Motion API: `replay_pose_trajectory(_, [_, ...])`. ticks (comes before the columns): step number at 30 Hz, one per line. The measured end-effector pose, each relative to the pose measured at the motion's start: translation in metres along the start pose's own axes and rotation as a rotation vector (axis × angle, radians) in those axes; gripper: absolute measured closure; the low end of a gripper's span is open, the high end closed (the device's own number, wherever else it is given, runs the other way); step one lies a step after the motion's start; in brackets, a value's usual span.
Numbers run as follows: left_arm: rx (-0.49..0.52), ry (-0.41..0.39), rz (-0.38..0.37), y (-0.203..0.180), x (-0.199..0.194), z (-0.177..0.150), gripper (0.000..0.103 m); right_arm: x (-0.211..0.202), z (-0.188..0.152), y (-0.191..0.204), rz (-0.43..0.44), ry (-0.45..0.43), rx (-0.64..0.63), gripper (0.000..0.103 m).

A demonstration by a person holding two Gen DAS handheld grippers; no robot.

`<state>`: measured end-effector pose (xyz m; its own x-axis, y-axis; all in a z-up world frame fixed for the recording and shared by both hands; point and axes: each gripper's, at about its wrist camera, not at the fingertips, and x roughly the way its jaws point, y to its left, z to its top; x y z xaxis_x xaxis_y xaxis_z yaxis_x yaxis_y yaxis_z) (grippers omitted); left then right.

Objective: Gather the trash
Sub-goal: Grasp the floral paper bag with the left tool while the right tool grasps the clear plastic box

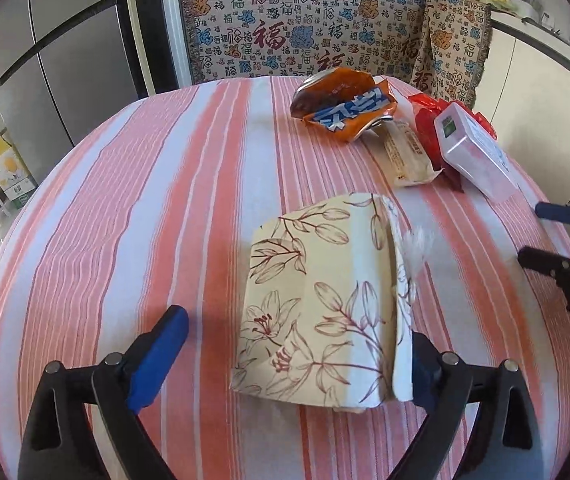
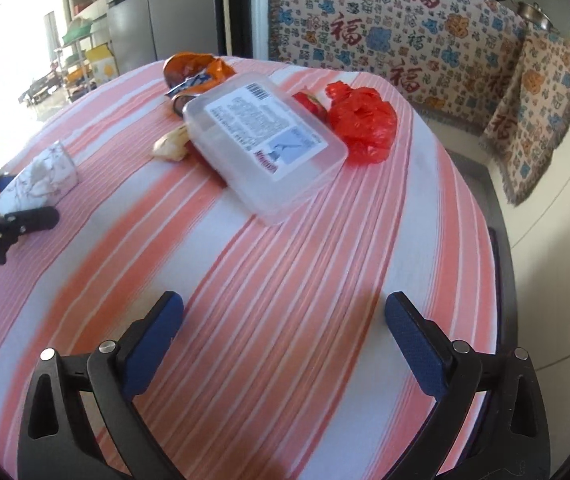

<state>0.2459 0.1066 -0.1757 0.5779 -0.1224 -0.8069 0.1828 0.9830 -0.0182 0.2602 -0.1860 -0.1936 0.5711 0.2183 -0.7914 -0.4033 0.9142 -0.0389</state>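
A floral tissue pack (image 1: 321, 304) lies on the striped tablecloth, between the open fingers of my left gripper (image 1: 297, 344), whose right pad is close beside its edge. It also shows in the right wrist view (image 2: 39, 178). Farther back lie an orange snack bag (image 1: 343, 106), a beige wrapper (image 1: 407, 152), a red plastic bag (image 2: 363, 122) and a clear plastic box (image 2: 263, 140). My right gripper (image 2: 283, 318) is open and empty over bare cloth, short of the clear box. It shows at the right edge of the left wrist view (image 1: 545, 236).
The round table (image 2: 425, 280) drops off at the right near a white cabinet. A patterned cloth (image 1: 305, 20) hangs behind it. A grey fridge (image 1: 57, 52) and shelves stand at the left.
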Motion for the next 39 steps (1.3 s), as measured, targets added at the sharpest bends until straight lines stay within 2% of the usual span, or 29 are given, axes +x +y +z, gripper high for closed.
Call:
replay_pose_trajectory(5, [0.000, 0.000, -0.001, 0.000, 0.001, 0.000, 0.004, 0.006, 0.036, -0.013, 0.112, -0.054, -0.067, 0.003])
replay_pose_trajectory(9, [-0.002, 0.000, -0.002, -0.001, 0.001, 0.000, 0.004, 0.013, 0.060, -0.007, 0.123, -0.064, -0.139, 0.003])
replay_pose_trajectory(12, [-0.004, 0.000, -0.001, -0.001, 0.001, 0.000, 0.004, 0.022, 0.068, 0.001, 0.146, -0.026, -0.200, 0.005])
replay_pose_trajectory(14, [-0.004, 0.000, -0.002, -0.002, 0.001, 0.000, 0.004, 0.025, 0.066, 0.007, 0.142, 0.014, -0.234, 0.029])
replay_pose_trajectory(15, [-0.005, 0.000, -0.002, -0.002, 0.001, 0.000, 0.004, 0.024, 0.064, 0.010, 0.140, 0.028, -0.239, 0.031])
replay_pose_trajectory(18, [-0.005, 0.000, 0.000, -0.001, 0.001, -0.001, 0.004, 0.013, 0.054, 0.013, 0.132, 0.041, -0.198, 0.031])
replay_pose_trajectory(23, [-0.006, 0.001, 0.001, -0.002, 0.001, -0.001, 0.004, -0.014, 0.017, 0.019, 0.104, 0.117, 0.069, 0.032])
replay_pose_trajectory(27, [-0.007, 0.001, 0.001, -0.002, 0.002, 0.000, 0.004, -0.027, -0.011, 0.049, 0.164, 0.113, 0.131, 0.029])
replay_pose_trajectory(29, [-0.008, 0.001, 0.000, -0.002, 0.002, 0.000, 0.004, -0.029, -0.021, 0.063, 0.206, 0.097, 0.133, 0.020])
replay_pose_trajectory(31, [-0.004, 0.003, -0.001, -0.003, 0.002, -0.001, 0.004, -0.030, -0.029, 0.076, 0.163, 0.061, 0.098, 0.014])
replay_pose_trajectory(33, [0.008, 0.005, -0.007, -0.003, -0.001, -0.003, 0.004, -0.030, -0.033, 0.086, 0.112, 0.039, 0.052, 0.013])
replay_pose_trajectory(39, [0.015, 0.004, -0.021, 0.004, -0.015, -0.022, 0.004, -0.023, -0.037, 0.100, 0.031, 0.016, -0.002, 0.004])
